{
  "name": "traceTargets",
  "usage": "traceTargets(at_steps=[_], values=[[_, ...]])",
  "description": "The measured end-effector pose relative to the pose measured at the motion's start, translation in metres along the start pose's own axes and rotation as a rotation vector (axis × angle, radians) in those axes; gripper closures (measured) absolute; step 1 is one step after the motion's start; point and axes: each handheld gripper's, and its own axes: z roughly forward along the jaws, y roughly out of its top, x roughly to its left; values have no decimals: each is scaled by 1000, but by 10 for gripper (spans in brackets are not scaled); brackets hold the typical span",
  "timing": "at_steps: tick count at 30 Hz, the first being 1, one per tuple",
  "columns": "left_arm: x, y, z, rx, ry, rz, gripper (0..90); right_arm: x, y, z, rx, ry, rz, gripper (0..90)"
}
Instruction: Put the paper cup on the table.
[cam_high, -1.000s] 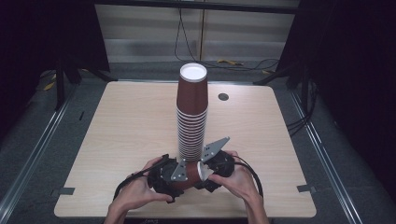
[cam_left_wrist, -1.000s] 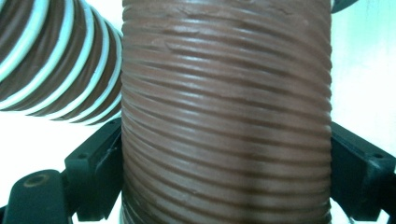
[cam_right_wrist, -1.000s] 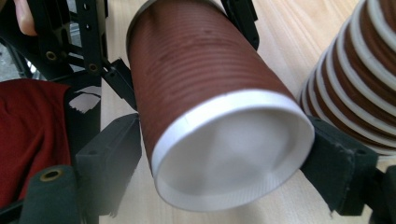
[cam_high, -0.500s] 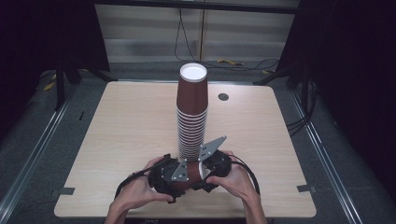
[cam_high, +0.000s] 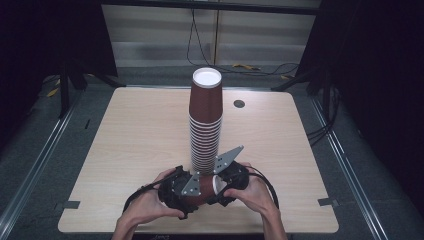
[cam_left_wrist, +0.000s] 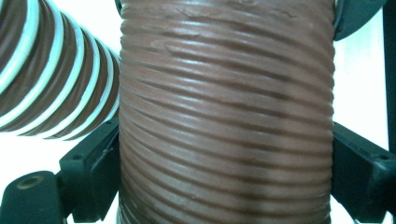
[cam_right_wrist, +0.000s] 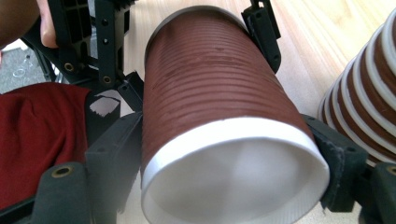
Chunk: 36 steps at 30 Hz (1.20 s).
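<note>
A brown ribbed paper cup (cam_high: 205, 191) lies on its side just above the table's front edge, held between both grippers. My left gripper (cam_high: 195, 196) has the cup (cam_left_wrist: 224, 116) between its jaws near the base. Those jaws have just been opening, though both still rest against the cup's sides. My right gripper (cam_high: 220, 186) is shut on the same cup (cam_right_wrist: 210, 93) close to its white rim, and the open mouth faces its camera. A tall upside-down stack of matching cups (cam_high: 205, 130) stands right behind the grippers.
The stack (cam_left_wrist: 42, 84) (cam_right_wrist: 369, 107) stands very close beside the held cup. The wooden table (cam_high: 125, 140) has a small round grommet (cam_high: 239, 104) at the back right. Red cloth (cam_right_wrist: 37, 140) shows below the left gripper. A dark floor with rails surrounds the table.
</note>
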Motion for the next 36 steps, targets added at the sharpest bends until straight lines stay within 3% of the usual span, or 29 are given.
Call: traceTargets(at_steps=[14, 21, 28, 36], values=[[3, -5, -6, -78, 21, -40, 100, 1, 0, -5, -43, -19, -9, 216], [4, -6, -8, -124, 30, -29, 99, 1, 0, -7, -57, -17, -6, 216], [5, -7, -9, -129, 35, -21, 100, 1, 0, -9, -58, -30, -6, 217], [9, -9, -14, -170, 33, -20, 97, 2, 2, -10, -58, -44, -10, 218]])
